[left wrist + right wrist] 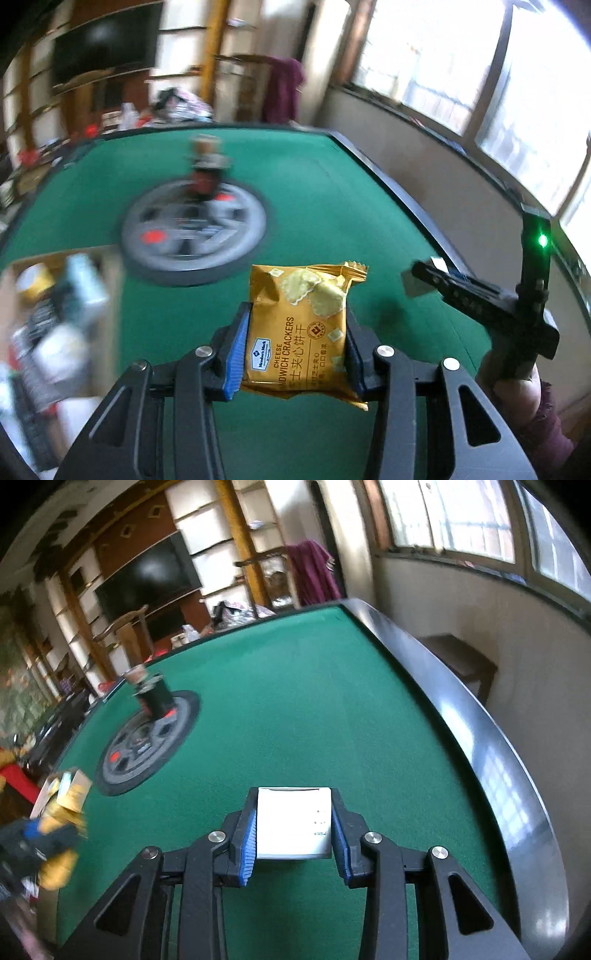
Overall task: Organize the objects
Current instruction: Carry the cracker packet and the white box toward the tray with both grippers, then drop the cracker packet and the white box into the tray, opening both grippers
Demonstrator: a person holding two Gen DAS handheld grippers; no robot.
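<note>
Green felt table (314,192) filled both views, edged by a dark glossy rim (491,746). Near its middle lay a round grey disc (192,229) with red marks, blurred, with a dark cup-like object (153,696) standing at its far edge. At the lower left of the left wrist view sat an open box (55,325) crowded with packets, too smeared to name.

Left gripper (295,343) clamped a yellow cheese sandwich cracker packet (299,325) between its blue pads (236,354), pressed from both sides, packet upright and raised clear of the felt. Right gripper (293,827) likewise closed on a small white box (293,821), held flat between the pads above the table's near right part.

Seen from the left wrist, the right gripper reached in from the right with the white box at its tip, a hand (517,391) in a dark red sleeve (546,435) around its handle. Green light (543,240) glowed on its body.
</note>
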